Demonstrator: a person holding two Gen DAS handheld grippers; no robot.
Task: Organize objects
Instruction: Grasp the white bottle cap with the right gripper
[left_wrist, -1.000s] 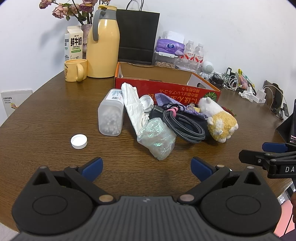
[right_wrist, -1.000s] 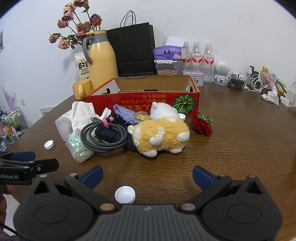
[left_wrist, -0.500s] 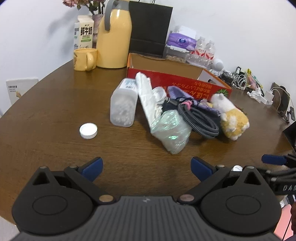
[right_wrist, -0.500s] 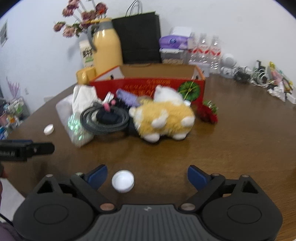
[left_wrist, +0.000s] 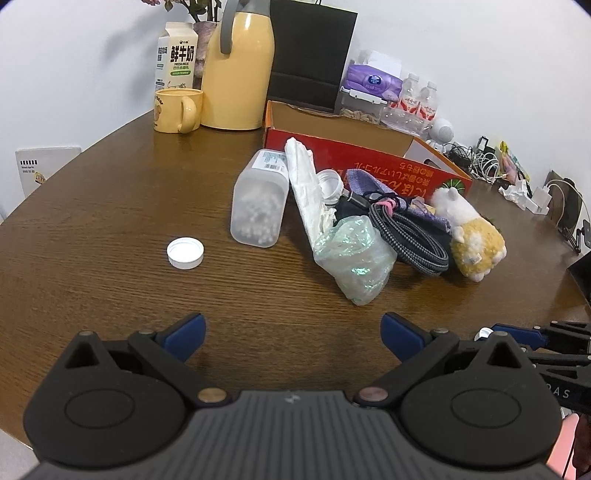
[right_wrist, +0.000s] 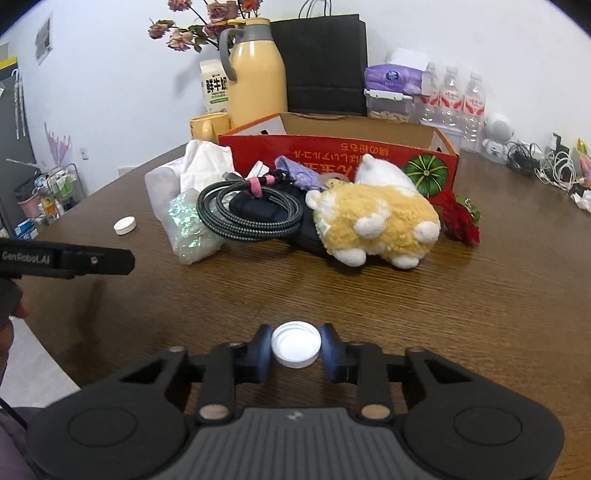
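Note:
My right gripper (right_wrist: 295, 350) is shut on a white bottle cap (right_wrist: 295, 349) on the brown table near its front edge. My left gripper (left_wrist: 291, 326) is open and empty above the table. A second white cap (left_wrist: 185, 253) lies ahead of it to the left. Behind lies a pile: a clear plastic jar (left_wrist: 260, 203) on its side, white tissue (left_wrist: 306, 184), a shiny bag (left_wrist: 354, 258), a coiled cable (right_wrist: 247, 210), a purple cloth (right_wrist: 299, 173), a plush toy (right_wrist: 376, 221) and a red rose (right_wrist: 460, 221). An open red cardboard box (right_wrist: 340, 151) stands behind the pile.
A yellow thermos (left_wrist: 238, 74), yellow mug (left_wrist: 177, 110), milk carton (left_wrist: 175, 59), black paper bag (right_wrist: 327, 62), tissue pack (right_wrist: 393, 77) and water bottles (right_wrist: 454, 99) stand at the back. Cables and chargers (right_wrist: 543, 162) lie at the far right.
My right gripper has closed its fingers on the white cap in front of it. My left gripper has shifted so the pile sits more to its right.

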